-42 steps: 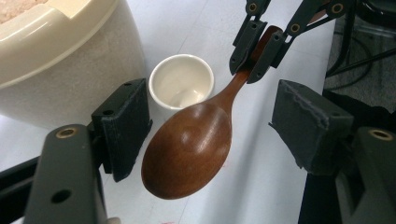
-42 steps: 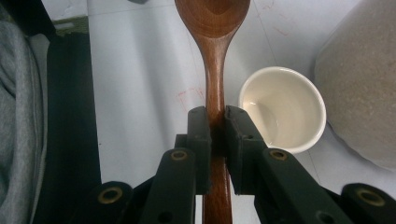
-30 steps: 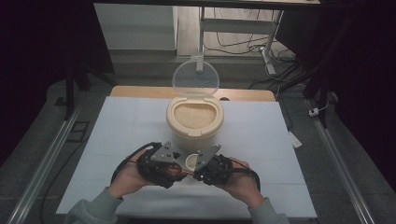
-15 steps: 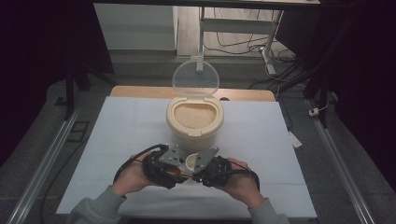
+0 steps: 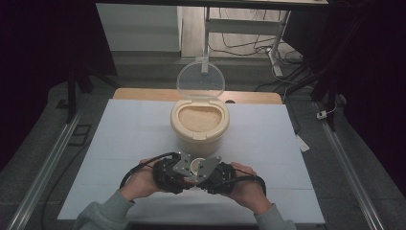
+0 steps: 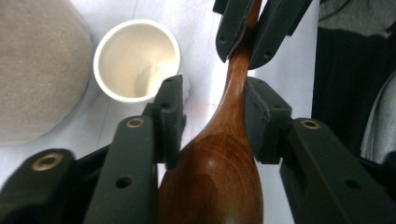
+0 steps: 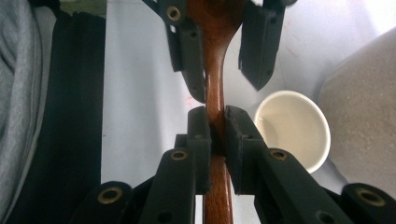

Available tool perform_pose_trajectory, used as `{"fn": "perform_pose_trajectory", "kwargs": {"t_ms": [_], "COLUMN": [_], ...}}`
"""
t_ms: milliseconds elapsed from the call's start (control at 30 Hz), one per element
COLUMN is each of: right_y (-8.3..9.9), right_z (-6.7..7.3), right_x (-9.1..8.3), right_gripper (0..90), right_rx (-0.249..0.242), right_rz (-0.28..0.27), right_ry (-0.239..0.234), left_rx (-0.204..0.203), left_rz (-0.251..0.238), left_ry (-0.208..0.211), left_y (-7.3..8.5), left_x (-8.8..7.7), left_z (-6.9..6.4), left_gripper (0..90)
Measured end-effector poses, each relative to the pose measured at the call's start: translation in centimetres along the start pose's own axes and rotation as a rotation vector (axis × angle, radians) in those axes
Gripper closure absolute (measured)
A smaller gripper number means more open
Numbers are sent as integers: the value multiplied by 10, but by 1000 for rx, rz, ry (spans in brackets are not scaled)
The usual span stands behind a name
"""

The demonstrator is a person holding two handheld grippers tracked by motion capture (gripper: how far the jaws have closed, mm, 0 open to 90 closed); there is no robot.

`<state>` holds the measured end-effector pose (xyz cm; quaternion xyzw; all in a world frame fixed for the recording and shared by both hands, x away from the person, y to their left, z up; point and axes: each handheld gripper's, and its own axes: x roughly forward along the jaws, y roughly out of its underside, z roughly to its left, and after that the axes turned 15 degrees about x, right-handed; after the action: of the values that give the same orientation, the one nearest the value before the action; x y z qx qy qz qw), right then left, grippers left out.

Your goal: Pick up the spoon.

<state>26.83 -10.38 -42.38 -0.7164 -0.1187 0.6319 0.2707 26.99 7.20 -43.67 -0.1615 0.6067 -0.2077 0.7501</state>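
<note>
While the right gripper clamped the handle of the wooden spoon, the left gripper faced it from the opposite end, its jaws having just been closing around the neck where bowl narrows to handle. In the left gripper view one pad lay against the wood, whereas the other pad stood just apart from it, so the left jaws straddled the spoon without yet pinching it. The spoon's long axis ran straight from one gripper into the other, level above the white table, bowl toward the left hand and handle toward the right hand. Both grippers met at the near edge, just in front of the rice container with its clear lid raised. A small white cup stood between container and grippers. Judged from this, the transfer depended on the left jaws closing squarely across that shared axis.
</note>
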Motion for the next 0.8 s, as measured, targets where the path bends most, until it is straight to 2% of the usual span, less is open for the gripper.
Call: {"fn": "perform_pose_trajectory", "kwargs": {"t_ms": [100, 233, 267, 333, 367, 400, 467, 567, 600, 667, 700, 767, 800], "right_y": [0, 0, 0, 1, 1, 1, 1, 2, 3, 4, 5, 7, 9], "right_z": [1, 2, 2, 2, 1, 2, 1, 0, -1, -3, -5, -8, -10], "right_x": [1, 2, 2, 3, 4, 4, 4, 2, -2, -9, -13, -21, -26], "right_gripper": [811, 811, 811, 810, 810, 808, 806, 792, 712, 661, 615, 583, 571], "right_rx": [-24, -25, -24, -30, -29, 0, -6, 18, 27, 66, 91, 142, 176], "right_rz": [19, 15, 18, 20, 22, 21, 16, -12, -47, -109, -163, -240, -294], "right_ry": [-7, -11, -13, -15, -14, -16, -17, -5, 7, 23, 51, 66, 82], "left_rx": [8, 14, 27, 9, 65, 13, 29, 22, 18, 6, 0, -1, -10], "left_rz": [6, 18, 33, 15, 58, 15, 22, 14, 18, 18, 13, 9, -4], "left_ry": [24, 36, 42, 30, 52, 37, 28, 8, -5, -31, -50, -62, -91], "left_y": [1, 1, 1, 1, 1, 1, 1, 1, 1, 2, 2, 3, 5], "left_x": [5, 13, 14, 19, 16, 19, 18, 18, 18, 18, 16, 14, 10], "left_z": [-1, -2, -2, -4, -1, -5, -5, -5, -5, -6, -6, -5, -4], "left_gripper": [655, 695, 702, 710, 718, 740, 748, 762, 769, 773, 775, 778, 780]}}
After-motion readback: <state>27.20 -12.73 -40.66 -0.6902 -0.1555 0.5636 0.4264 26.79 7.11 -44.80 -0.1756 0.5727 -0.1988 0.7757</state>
